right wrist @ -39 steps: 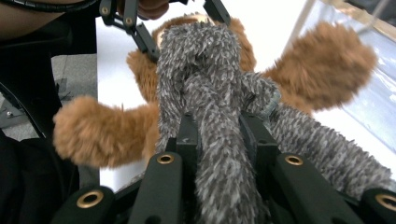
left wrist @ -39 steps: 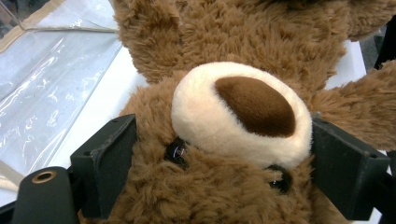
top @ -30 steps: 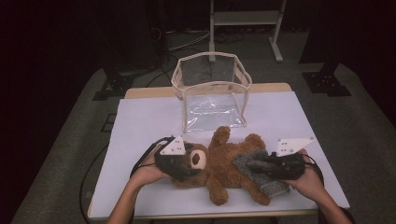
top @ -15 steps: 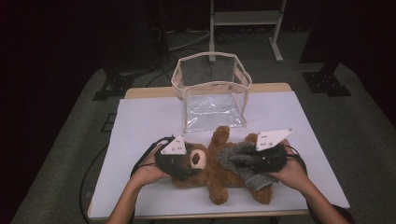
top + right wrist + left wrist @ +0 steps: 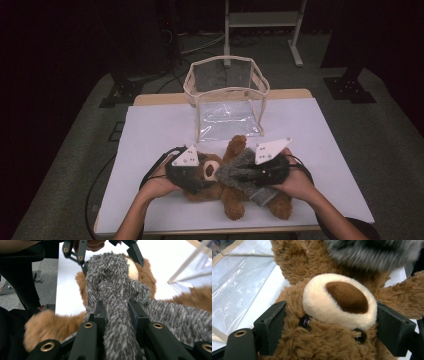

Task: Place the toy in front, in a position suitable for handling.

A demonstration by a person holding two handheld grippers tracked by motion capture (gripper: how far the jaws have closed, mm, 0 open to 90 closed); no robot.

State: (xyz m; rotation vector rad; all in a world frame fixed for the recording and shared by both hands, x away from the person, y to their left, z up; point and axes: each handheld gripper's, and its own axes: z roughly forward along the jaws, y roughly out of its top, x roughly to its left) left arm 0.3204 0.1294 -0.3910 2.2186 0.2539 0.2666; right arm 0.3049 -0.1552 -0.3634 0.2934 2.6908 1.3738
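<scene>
Bear (image 5: 220, 187) lying near-centre on table (image 5: 150, 135), soft, light, squashy. Left gripper (image 5: 328, 322) clamping its head, jaws wide. Right gripper (image 5: 116, 312) pinching grey scarf (image 5: 240, 167) shut over bear's chest; fabric limp, likely slipping unless gripped by a fold.

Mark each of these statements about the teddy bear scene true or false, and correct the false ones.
1. The left gripper has its fingers on either side of the teddy bear's head. True.
2. The right gripper is shut on a grey fuzzy garment. True.
3. The teddy bear lies inside the clear bag. False: it lies on the white table in front of the bag.
4. The clear bag lies flat and folded. False: it stands open.
</scene>
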